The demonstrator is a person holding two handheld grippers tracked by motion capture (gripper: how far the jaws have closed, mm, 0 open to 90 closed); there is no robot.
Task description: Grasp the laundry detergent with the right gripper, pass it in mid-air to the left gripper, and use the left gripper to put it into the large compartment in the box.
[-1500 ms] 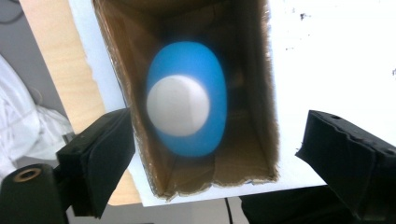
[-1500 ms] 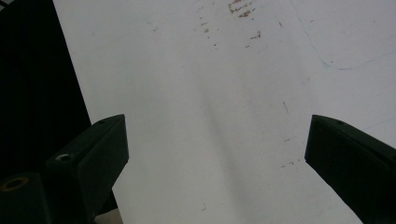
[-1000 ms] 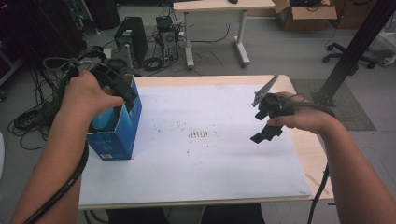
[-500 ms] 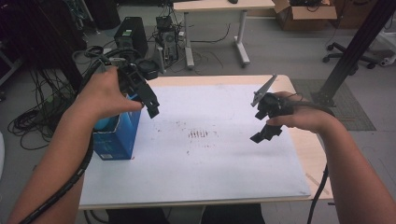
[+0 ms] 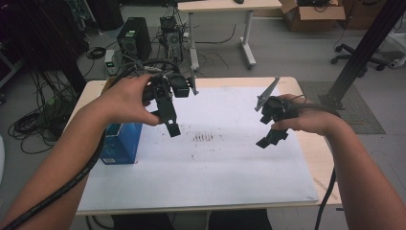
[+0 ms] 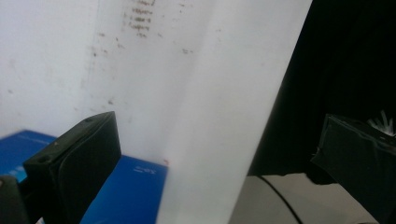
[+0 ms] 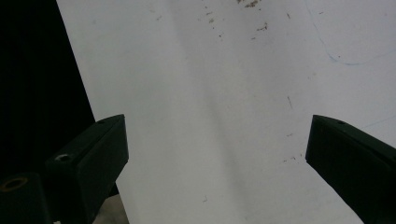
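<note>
My left gripper (image 5: 167,114) hangs in the air over the left part of the white sheet (image 5: 225,163), just right of a blue box (image 5: 119,146). In the left gripper view the left gripper (image 6: 215,140) stands open with nothing between its jaws, and the blue box (image 6: 133,193) lies low at the left. My right gripper (image 5: 268,129) hovers over the sheet's right side. The right gripper view shows the right gripper (image 7: 215,140) open wide over the bare white sheet (image 7: 224,84).
The blue box stands near the wooden table's (image 5: 318,163) left edge. Beyond the table lie cables (image 5: 43,124), a computer tower (image 5: 131,38), another desk's leg (image 5: 249,36), a cardboard box (image 5: 311,8) and an office chair (image 5: 364,52). A black post (image 5: 364,52) rises at the right.
My left hand has carried its gripper from over the blue box to the right, out above the white sheet. The right hand and gripper have stayed put.
</note>
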